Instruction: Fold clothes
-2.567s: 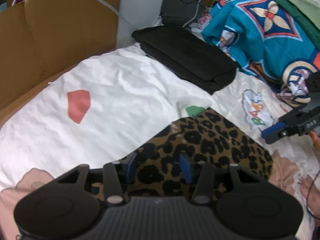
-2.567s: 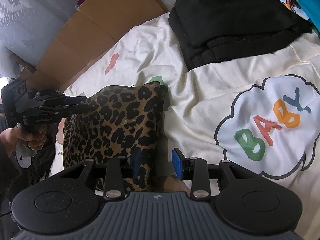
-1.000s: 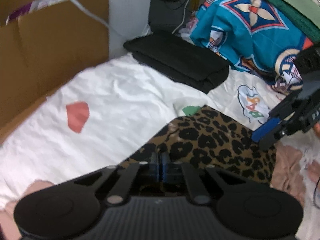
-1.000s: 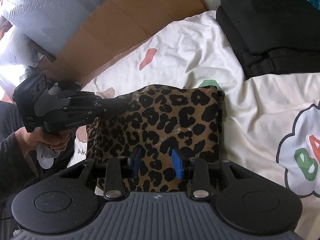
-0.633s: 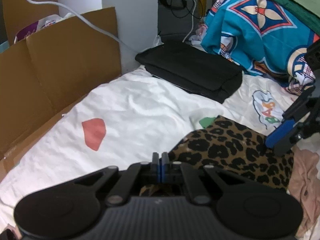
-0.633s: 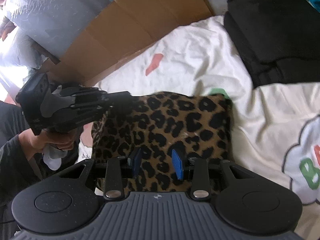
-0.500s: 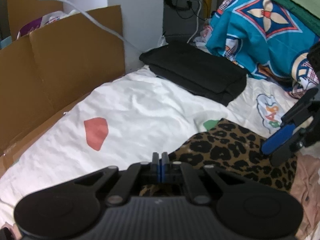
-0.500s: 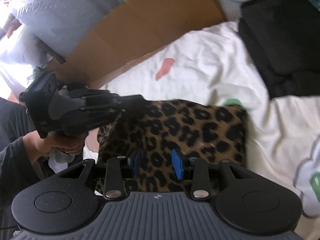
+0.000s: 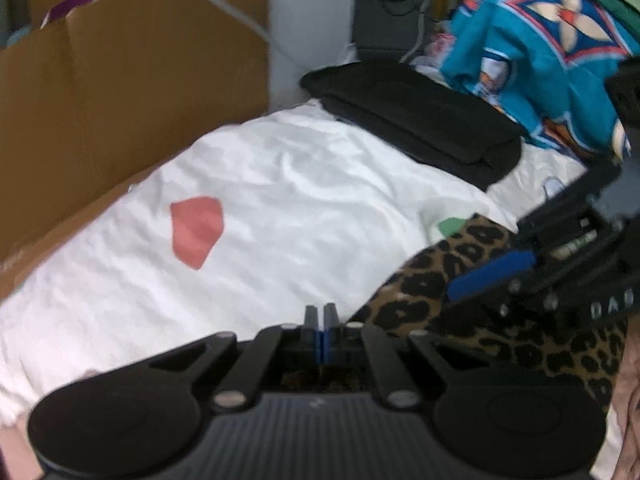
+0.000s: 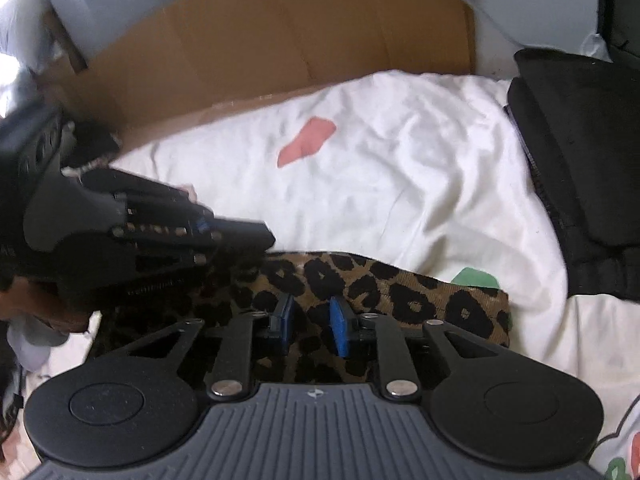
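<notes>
A leopard-print garment [image 10: 420, 300] lies folded on the white bedsheet [image 10: 400, 160]. My right gripper [image 10: 312, 322] hangs low over its near part. Its jaws are closing, the print cloth shows in the gap, and the blue pads stand apart. My left gripper [image 9: 320, 316] is shut, with leopard cloth [image 9: 420, 292] showing just beneath its fingers. In the right wrist view the left gripper's tip [image 10: 256, 236] sits at the garment's far left corner, pinching its edge. In the left wrist view the right gripper's blue fingertip [image 9: 492, 274] reaches over the garment from the right.
A folded black garment [image 9: 420, 128] lies at the far end of the sheet. Teal patterned fabric [image 9: 540, 40] is heaped behind it. Cardboard sheets [image 9: 120, 80] wall the left side. Pink cloth [image 9: 630, 380] lies at the right edge. A hand [image 10: 24, 300] grips the left tool.
The right gripper has swung left across the leopard garment and its jaws have narrowed. The left gripper stays shut and has shifted a little lower. The garment now shows as a shorter band.
</notes>
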Motion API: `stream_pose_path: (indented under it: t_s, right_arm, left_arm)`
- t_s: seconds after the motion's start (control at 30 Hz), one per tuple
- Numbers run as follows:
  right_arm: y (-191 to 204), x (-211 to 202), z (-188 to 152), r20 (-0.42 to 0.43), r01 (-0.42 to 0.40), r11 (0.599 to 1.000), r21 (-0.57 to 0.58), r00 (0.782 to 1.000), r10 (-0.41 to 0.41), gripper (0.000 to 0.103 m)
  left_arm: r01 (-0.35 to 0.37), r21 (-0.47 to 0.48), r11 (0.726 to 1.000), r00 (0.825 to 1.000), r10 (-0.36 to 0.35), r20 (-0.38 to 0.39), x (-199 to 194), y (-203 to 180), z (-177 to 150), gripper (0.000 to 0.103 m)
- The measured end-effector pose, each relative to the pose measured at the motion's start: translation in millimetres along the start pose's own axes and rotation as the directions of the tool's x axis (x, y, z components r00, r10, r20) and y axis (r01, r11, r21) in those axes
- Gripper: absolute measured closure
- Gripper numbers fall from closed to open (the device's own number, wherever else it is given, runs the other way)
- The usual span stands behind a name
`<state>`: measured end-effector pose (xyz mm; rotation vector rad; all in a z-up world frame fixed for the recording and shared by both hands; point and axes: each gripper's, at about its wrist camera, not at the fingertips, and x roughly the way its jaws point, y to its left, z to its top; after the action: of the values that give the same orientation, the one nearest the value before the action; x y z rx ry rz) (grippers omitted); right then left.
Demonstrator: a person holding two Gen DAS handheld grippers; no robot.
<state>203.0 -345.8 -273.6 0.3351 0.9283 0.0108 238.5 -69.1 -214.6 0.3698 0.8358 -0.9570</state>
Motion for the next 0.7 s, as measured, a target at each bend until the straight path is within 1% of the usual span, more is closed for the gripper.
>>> stream_pose_path:
  t_s: [0.03, 0.1, 0.23, 0.3, 0.43, 0.53, 0.57, 0.6, 0.63, 0.67, 0.7]
  right_arm:
    - [0, 1, 0, 0.001, 0.003, 1.000, -0.006, 1.000, -0.003, 0.079]
    - [-1, 3, 1, 0.001, 0.007, 1.000, -0.014, 1.000, -0.007, 0.080]
    - [-1, 7, 3, -0.003, 0.018, 1.000, -0.018, 1.000, -0.018, 0.083]
    - [-1, 7, 4, -0.007, 0.021, 1.000, -0.012, 1.000, -0.021, 0.083]
    - [-1, 8, 6, -0.014, 0.022, 1.000, -0.002, 1.000, -0.022, 0.083]
    - [-2, 8, 8, -0.022, 0.020, 1.000, 0.003, 1.000, -0.020, 0.083]
    - [-2, 7, 7, -0.024, 0.018, 1.000, 0.003, 1.000, -0.018, 0.084]
    - [-3, 7, 7, -0.025, 0.016, 1.000, 0.004, 1.000, -0.016, 0.084]
    - [-4, 7, 6, -0.026, 0.013, 1.000, 0.009, 1.000, -0.013, 0.084]
    - [-5, 7, 6, -0.028, 0.010, 1.000, 0.014, 1.000, -0.009, 0.085]
    - [-5, 6, 6, -0.029, 0.007, 1.000, 0.017, 1.000, -0.007, 0.085]
  left_arm:
    - [0.003, -0.027, 1.000, 1.000, -0.003, 0.003, -1, 5, 0, 0.101]
    - [-0.011, -0.061, 0.998, 1.000, 0.013, 0.022, -9, 16, 1, 0.101]
    - [-0.032, -0.156, 0.987, 0.997, 0.043, 0.069, -38, 44, 1, 0.101]
    - [-0.033, -0.181, 0.983, 0.995, 0.049, 0.083, -52, 50, 2, 0.101]
    - [-0.008, -0.171, 0.985, 0.995, 0.024, 0.094, -70, 39, 0, 0.099]
    - [-0.039, -0.080, 0.996, 0.998, 0.043, 0.055, -69, 18, -7, 0.096]
    - [-0.051, -0.063, 0.997, 0.998, 0.053, 0.033, -66, 15, -10, 0.096]
    - [-0.053, -0.065, 0.996, 0.998, 0.054, 0.014, -63, 14, -13, 0.096]
    - [-0.047, -0.078, 0.996, 0.999, 0.047, 0.000, -61, 16, -16, 0.093]
    - [-0.042, -0.093, 0.995, 0.999, 0.041, -0.012, -58, 17, -19, 0.084]
    - [-0.039, -0.110, 0.993, 0.999, 0.037, -0.023, -55, 19, -21, 0.078]
